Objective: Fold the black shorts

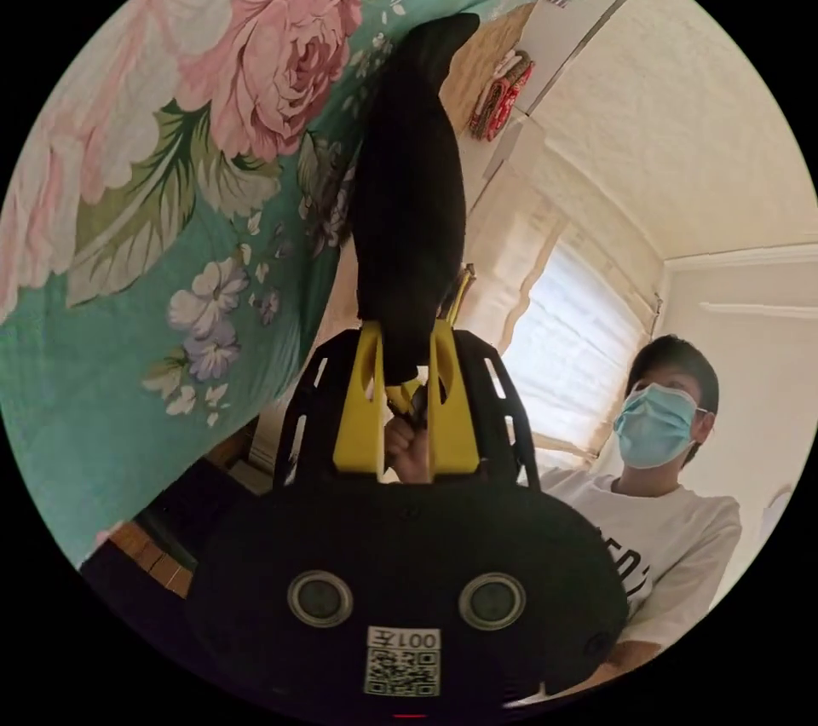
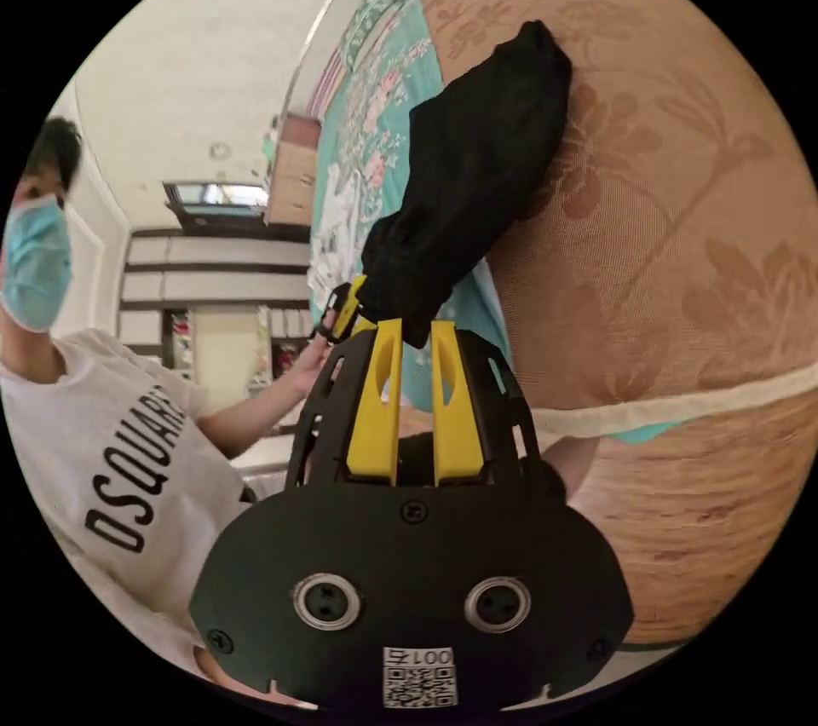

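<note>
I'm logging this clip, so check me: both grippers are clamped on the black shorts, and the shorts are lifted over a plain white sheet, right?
Not quite. The sheet is teal with large pink flowers, not plain white, as the left gripper view shows. The rest holds: the left gripper and the right gripper each have both jaws pressed on the black shorts, which are lifted.

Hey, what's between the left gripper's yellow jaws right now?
In the left gripper view, black shorts fabric is pinched in the left gripper.
</note>
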A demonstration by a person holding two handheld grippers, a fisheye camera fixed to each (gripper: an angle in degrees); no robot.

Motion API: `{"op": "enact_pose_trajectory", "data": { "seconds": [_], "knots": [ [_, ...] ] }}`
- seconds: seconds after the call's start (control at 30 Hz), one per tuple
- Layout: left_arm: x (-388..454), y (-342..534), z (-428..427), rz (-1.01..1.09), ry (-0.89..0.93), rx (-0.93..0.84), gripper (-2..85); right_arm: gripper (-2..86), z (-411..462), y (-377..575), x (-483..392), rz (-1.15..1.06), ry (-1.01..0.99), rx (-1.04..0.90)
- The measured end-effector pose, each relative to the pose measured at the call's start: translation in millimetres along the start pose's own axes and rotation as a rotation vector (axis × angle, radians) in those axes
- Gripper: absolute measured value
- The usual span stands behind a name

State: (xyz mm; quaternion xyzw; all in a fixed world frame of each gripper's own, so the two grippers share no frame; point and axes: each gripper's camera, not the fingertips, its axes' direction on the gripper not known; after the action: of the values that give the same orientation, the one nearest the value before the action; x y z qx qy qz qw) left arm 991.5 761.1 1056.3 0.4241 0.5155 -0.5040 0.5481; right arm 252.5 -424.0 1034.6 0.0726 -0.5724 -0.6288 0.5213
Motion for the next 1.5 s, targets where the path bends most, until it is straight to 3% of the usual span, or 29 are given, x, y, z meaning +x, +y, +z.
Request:
{"op": "enact_pose_trajectory", "data": {
  "seconds": [0.13, 0.23, 0.4, 0.47, 0.57, 0.67, 0.8, 0.9, 1.07, 1.17, 1.37, 1.5],
  "knots": [
    [41, 33, 16, -0.044, -0.141, -0.028, 3.1, 4.3, -3, 35, 7, 0.11, -0.141, 0.017],
    [93, 26, 41, 0.068, -0.261, -0.046, 2.8, 3.7, -10, 27, -20, -0.006, -0.079, 0.022],
    [240, -63, 139, 0.511, -0.312, -0.088, 3.1, 3.1, -72, -88, -121, -0.509, 0.303, 0.298],
    [339, -94, 201, 0.787, -0.417, -0.082, 3.0, 2.8, -93, -127, -162, -0.663, 0.469, 0.384],
    [425, -104, 258, 0.945, -0.485, -0.051, 2.9, 2.4, -120, -167, -218, -0.77, 0.658, 0.475],
    [455, -94, 292, 0.989, -0.521, -0.035, 2.7, 2.0, -128, -170, -245, -0.803, 0.773, 0.515],
    [427, -83, 307, 0.977, -0.574, -0.021, 2.6, 1.7, -113, -157, -223, -0.766, 0.746, 0.473],
    [361, -88, 305, 0.869, -0.629, -0.052, 2.7, 1.7, -79, -141, -172, -0.652, 0.663, 0.38],
    [192, -80, 276, 0.487, -0.787, -0.156, 2.6, 1.6, 9, -92, -81, -0.455, 0.608, 0.083],
    [136, -49, 249, 0.289, -0.812, -0.205, 2.6, 1.7, 41, -51, -58, -0.368, 0.519, -0.076],
    [130, -2, 234, 0.148, -0.777, -0.254, 2.7, 1.7, 32, -14, -55, -0.189, 0.329, -0.145],
    [146, -1, 253, 0.188, -0.823, -0.305, 2.8, 1.7, 23, -20, -54, -0.146, 0.303, -0.174]
  ]
}}
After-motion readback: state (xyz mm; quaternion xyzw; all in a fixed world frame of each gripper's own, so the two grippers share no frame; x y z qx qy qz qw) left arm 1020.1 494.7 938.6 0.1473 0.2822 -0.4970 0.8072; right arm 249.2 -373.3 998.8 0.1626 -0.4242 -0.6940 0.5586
